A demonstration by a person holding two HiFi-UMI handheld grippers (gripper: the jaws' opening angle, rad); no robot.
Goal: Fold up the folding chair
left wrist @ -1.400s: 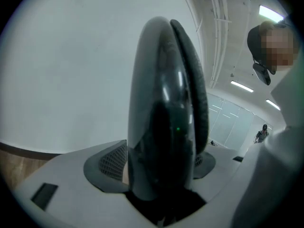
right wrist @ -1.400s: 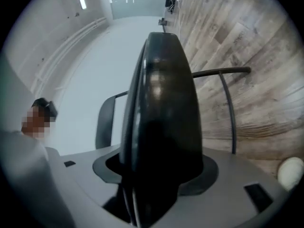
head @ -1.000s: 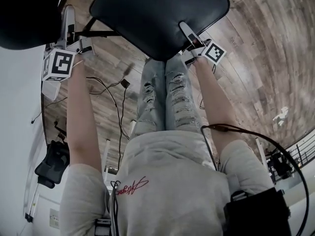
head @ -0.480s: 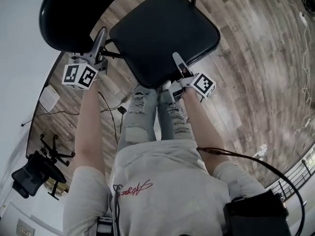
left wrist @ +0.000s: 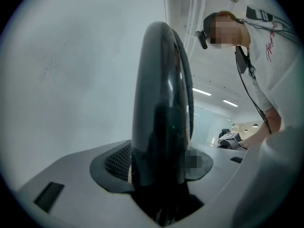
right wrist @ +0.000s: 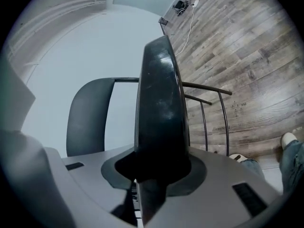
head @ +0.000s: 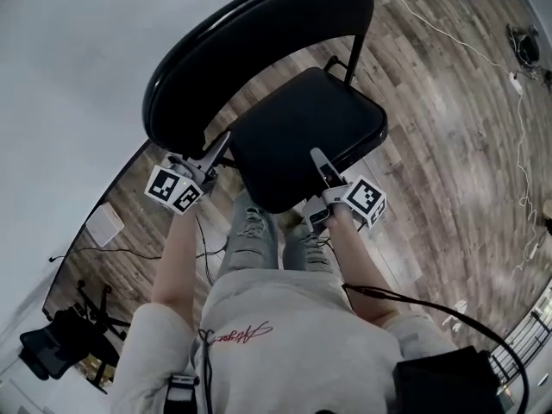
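Gripping the black, cushioned folding chair (head: 306, 141), my left gripper (head: 217, 149) clamps the curved backrest (head: 250, 50) between wide jaws that have just been closing. My right gripper (head: 319, 160) pinches the rounded front edge of the seat (right wrist: 159, 103), its jaws just narrowed midway. The chair stands on grey wood planks (head: 448, 128) beside a smooth white wall (head: 78, 50).

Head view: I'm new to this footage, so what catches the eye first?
A black chair fills the middle, over a wood floor. The left hand-held gripper has the backrest between its jaws at one side, and the right hand-held gripper has the seat at its front edge. Both pairs of jaws have just been closing.
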